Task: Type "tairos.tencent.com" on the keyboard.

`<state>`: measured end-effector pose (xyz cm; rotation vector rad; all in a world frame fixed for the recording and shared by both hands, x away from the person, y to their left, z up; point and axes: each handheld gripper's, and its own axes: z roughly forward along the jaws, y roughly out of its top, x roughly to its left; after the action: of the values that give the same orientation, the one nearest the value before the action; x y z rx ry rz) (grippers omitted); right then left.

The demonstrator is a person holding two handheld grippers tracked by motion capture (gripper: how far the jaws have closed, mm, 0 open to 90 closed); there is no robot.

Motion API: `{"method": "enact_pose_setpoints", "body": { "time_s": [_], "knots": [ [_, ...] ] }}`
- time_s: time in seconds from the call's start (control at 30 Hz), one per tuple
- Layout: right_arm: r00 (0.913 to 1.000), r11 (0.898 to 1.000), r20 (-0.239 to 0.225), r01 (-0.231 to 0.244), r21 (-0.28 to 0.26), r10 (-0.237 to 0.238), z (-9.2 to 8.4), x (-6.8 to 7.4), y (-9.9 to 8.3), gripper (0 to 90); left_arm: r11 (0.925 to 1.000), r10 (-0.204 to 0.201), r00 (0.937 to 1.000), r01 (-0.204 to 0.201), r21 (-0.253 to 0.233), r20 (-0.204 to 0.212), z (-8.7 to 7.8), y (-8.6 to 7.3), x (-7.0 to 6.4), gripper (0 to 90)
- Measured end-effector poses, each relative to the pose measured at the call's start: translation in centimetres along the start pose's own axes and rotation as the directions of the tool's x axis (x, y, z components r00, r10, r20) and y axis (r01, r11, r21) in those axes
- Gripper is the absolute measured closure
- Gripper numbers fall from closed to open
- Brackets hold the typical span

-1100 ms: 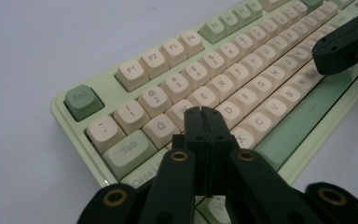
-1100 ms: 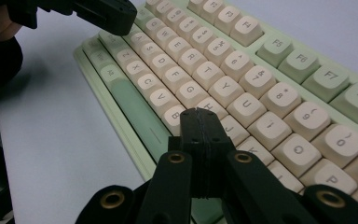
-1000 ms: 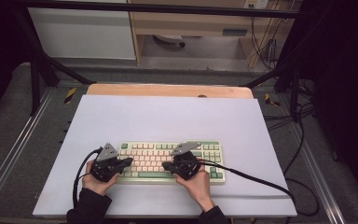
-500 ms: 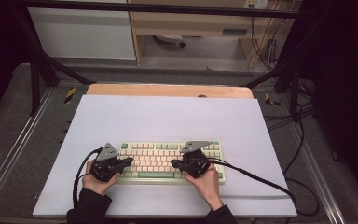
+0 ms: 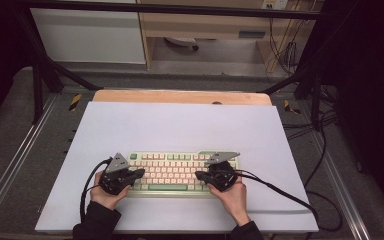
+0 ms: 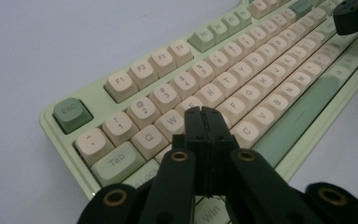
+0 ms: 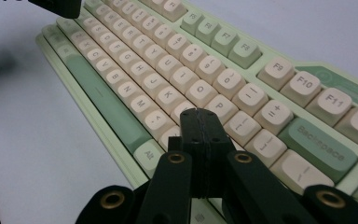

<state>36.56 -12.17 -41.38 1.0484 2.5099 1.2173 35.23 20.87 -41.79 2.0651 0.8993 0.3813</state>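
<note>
Rightward goes the right gripper (image 5: 222,174) compared with a second ago, sliding along the pale green mechanical keyboard with cream keycaps (image 5: 172,169) toward its right end, while the left gripper (image 5: 121,176) sits where it was over the left end. That keyboard lies flat on the white table sheet (image 5: 180,125), near the person's edge and roughly centred.

Both sets of jaws are pressed fully together with nothing between them, so each works as a single blunt poking tip. From the left gripper view, the closed tip (image 6: 207,122) hovers over the keys below W and E; whether it touches a cap, I cannot tell. From the right gripper view, its tip (image 7: 200,125) sits by the keys just under O and P.

This looks like typing with the tips. To do it well: come straight down on one cap's centre, keep the jaws closed so the tip stays narrow, press lightly, lift cleanly before shifting sideways.
</note>
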Motion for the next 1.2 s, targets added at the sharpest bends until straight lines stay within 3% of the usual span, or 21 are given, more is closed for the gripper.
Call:
{"method": "enact_pose_setpoints", "body": {
  "time_s": [0.77, 1.2],
  "knots": [
    [0.9993, 1.000, 0.021, -0.029, -0.010, 0.030, -1.8, -1.3, -1.6, 90.0, 0.9975, 0.050, 0.9977, -0.053, 0.047, 0.045, 2.2, 0.5, -2.1, 90.0],
    [0.9991, 0.999, 0.023, -0.035, -0.013, 0.035, -1.8, -1.4, -1.8, 90.0, 0.9962, 0.065, 0.9964, -0.068, 0.054, 0.054, 2.6, 0.4, -2.5, 90.0]
  ]
}}
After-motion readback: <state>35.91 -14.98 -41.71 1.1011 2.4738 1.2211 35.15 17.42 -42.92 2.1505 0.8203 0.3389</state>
